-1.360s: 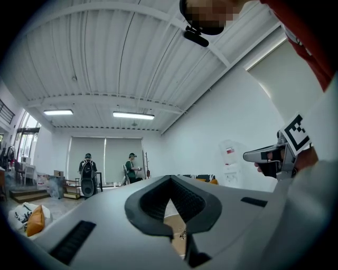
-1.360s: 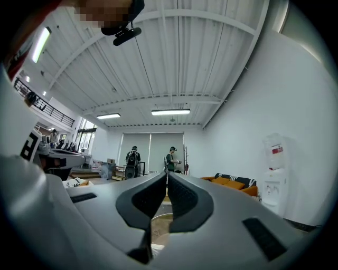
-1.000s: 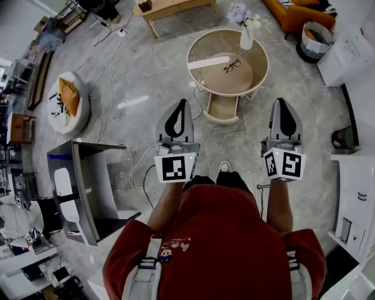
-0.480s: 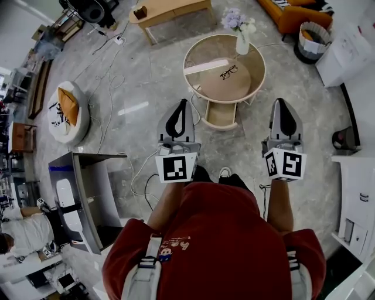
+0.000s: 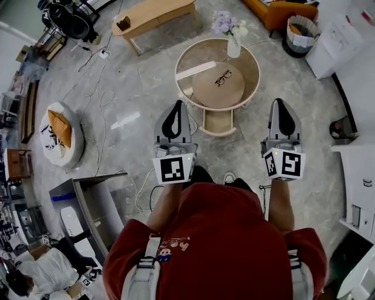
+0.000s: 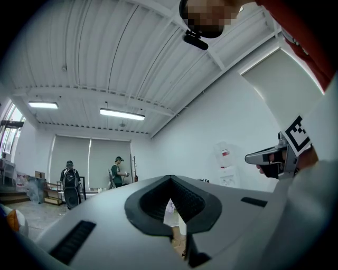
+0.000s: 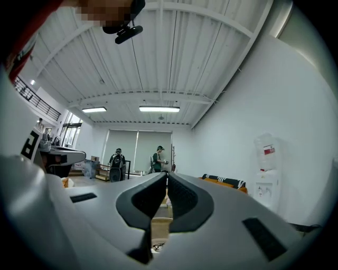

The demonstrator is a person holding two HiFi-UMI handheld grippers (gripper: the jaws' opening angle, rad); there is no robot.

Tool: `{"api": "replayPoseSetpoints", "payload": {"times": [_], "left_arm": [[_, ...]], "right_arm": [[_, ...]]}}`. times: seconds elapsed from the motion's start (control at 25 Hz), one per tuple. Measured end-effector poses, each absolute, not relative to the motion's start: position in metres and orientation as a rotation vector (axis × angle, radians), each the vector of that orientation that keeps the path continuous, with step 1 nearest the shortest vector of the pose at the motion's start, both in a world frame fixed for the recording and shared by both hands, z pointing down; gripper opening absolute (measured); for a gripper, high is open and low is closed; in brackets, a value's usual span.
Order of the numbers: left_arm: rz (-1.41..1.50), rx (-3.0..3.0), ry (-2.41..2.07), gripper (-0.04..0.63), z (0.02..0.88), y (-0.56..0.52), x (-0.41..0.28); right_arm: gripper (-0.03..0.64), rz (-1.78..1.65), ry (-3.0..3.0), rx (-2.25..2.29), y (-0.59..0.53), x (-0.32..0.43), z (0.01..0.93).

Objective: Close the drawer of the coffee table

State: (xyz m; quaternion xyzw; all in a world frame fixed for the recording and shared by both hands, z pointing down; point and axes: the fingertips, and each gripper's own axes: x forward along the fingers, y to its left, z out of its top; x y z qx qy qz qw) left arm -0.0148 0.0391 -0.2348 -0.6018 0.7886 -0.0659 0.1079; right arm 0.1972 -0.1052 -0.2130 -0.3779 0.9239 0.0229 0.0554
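The round coffee table (image 5: pixel 188 54) with a glass top stands ahead of me on the grey floor. Its wooden drawer (image 5: pixel 218 122) is pulled out toward me, and it looks empty. Black glasses (image 5: pixel 222 77) and a vase of flowers (image 5: pixel 232 42) rest on the table. My left gripper (image 5: pixel 177 103) (image 6: pixel 169 178) is held level short of the drawer's left side, its jaws shut on nothing. The right gripper (image 5: pixel 280 102) (image 7: pixel 165 174) is off to the right of the table, also shut and empty. Neither one touches the drawer.
A wooden bench (image 5: pixel 153 14) and an orange sofa (image 5: pixel 273 12) stand beyond the table, with a basket (image 5: pixel 301 30) to the right. Cables (image 5: pixel 109 88) trail over the floor on the left near a white pouf (image 5: pixel 57 133). A grey desk (image 5: pixel 88 202) is lower left, white cabinets (image 5: pixel 358 176) right.
The table and its drawer have come nearer in the head view and shifted slightly left. Both grippers keep their pose, still shut. A person has come further into view at the lower left.
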Motion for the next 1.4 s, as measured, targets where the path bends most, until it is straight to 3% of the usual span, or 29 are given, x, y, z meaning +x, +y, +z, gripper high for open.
{"api": "replayPoseSetpoints", "payload": {"times": [0.48,0.84,1.12,1.4], "left_arm": [[-0.199,-2.011,2.154,0.012,-0.236,0.001,-0.109],[-0.201,-2.200,1.963,0.012,-0.232,-0.010,-0.147],[-0.161,-2.281,1.844,0.012,-0.229,-0.023,-0.153],[-0.105,-2.260,1.806,0.012,-0.232,-0.025,-0.115]], "right_arm": [[0.025,0.107,2.734,-1.388,-0.101,0.111,-0.226],[0.025,0.060,2.617,-1.641,-0.074,0.086,-0.221],[0.025,0.100,2.578,-1.756,-0.057,0.082,-0.222],[0.025,0.105,2.538,-1.771,-0.049,0.114,-0.219]]}}
